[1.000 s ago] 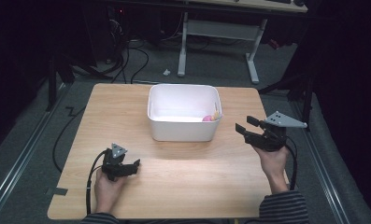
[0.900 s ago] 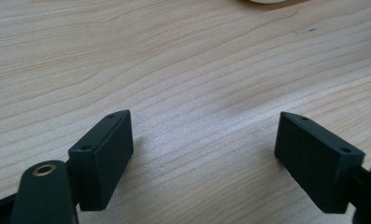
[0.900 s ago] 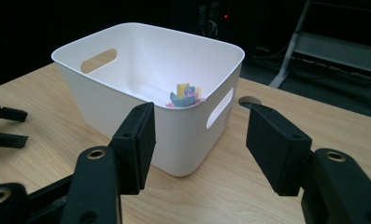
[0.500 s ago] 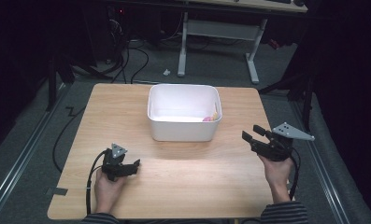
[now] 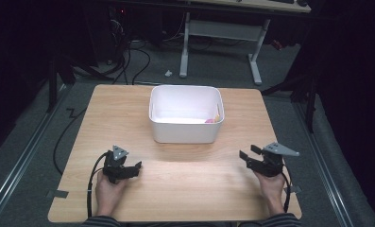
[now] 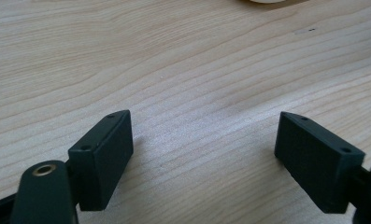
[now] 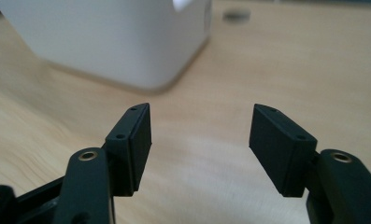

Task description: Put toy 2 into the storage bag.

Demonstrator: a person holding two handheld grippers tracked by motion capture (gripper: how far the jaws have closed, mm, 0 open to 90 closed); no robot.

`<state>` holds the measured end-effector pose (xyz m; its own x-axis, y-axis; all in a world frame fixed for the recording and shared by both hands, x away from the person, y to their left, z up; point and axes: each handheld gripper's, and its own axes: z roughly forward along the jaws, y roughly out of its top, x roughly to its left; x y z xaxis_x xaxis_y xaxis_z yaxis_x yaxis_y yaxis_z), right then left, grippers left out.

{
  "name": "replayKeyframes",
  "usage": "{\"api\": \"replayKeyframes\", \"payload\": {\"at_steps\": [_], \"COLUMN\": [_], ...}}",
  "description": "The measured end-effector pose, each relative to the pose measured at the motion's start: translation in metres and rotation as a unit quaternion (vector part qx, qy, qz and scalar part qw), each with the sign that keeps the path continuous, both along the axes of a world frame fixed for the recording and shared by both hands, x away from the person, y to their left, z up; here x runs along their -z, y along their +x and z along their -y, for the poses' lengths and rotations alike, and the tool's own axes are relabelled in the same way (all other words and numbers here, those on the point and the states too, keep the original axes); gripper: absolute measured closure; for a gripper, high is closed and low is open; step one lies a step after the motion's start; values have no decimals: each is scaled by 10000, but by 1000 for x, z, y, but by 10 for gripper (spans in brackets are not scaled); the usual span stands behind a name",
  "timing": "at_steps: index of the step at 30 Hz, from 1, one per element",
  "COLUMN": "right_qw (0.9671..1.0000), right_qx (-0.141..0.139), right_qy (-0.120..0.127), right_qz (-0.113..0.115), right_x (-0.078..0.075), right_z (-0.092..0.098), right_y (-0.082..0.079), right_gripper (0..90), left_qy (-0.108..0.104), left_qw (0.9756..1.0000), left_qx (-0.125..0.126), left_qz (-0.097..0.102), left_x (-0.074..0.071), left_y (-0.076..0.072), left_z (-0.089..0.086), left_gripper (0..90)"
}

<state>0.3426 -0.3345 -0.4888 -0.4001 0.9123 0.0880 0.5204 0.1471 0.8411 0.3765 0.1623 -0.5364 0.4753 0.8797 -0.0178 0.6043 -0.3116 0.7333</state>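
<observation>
Right claw lowered toward wooden table.

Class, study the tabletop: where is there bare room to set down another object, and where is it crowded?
Bare wood lies between the left tool and right tool, in front of the white bin. Strips either side of the bin are free too. Crowded: the table's far middle, where the bin stands, and the near corners, where the hands rest.

Black left gripper and right gripper, grey three-cornered plates, black cables, striped sleeves.
</observation>
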Motion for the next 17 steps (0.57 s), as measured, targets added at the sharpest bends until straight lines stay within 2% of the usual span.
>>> {"api": "replayKeyframes", "payload": {"at_steps": [1,3,4,6,10,17], "right_qw": [9996,9985,9982,9959,9938,9932], "right_qx": [45,78,101,121,144,297], "right_qy": [-199,-391,-411,-584,-867,-863], "right_qz": [-171,-373,-422,-687,-681,-726], "right_x": [13,31,36,41,42,42], "right_z": [-4,-9,-10,-14,-20,-20], "right_y": [2,6,7,11,12,12], "right_gripper": [384,382,382,364,352,297], "left_qy": [0,1,0,0,2,0], "left_qw": [10000,10000,10000,10000,10000,10000], "left_qx": [0,0,0,-1,-3,2], "left_qz": [0,0,1,1,10,2], "left_x": [0,0,0,0,0,0], "left_y": [0,0,0,0,0,0], "left_z": [0,0,0,0,0,0], "left_gripper": [199,199,199,199,199,199]}}
